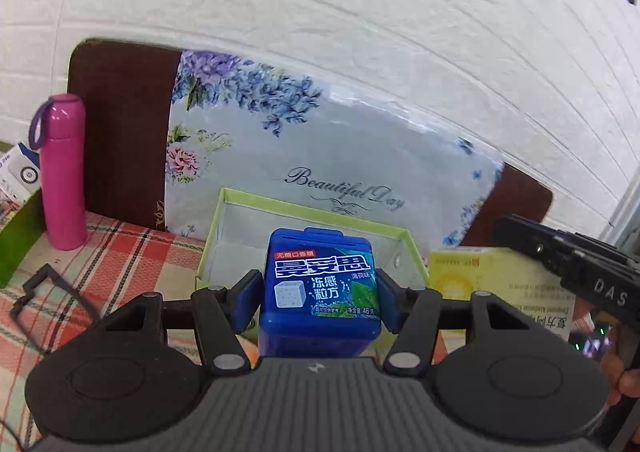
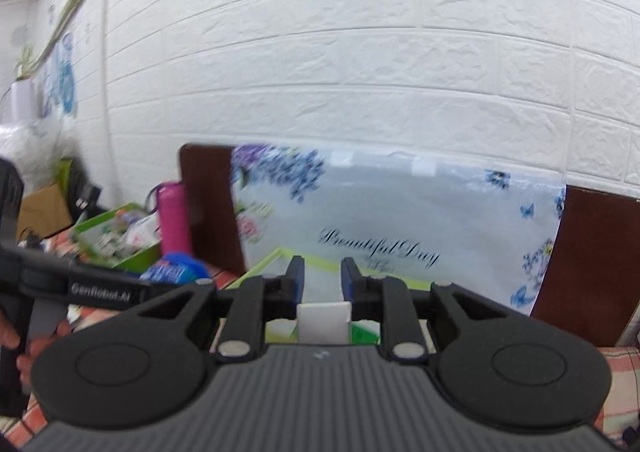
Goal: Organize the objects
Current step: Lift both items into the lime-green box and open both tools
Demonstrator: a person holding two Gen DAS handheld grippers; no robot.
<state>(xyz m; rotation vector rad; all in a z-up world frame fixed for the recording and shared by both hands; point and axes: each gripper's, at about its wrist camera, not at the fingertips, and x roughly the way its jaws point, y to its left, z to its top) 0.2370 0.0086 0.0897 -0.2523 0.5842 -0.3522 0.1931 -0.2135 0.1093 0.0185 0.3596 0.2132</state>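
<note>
- The open green-rimmed box stands on the plaid tablecloth, in front of the floral cushion; it looks like the drop target. To do this step well, bring each load squarely over the opening before letting go, one gripper at a time so they do not collide.
- The left gripper is clamped on the blue chewing-gum box, upright between its pads, just short of the box's near wall.
- The right gripper is nearly closed on a thin yellow packet, whose white edge sits between its jaws, beside the box.
</note>
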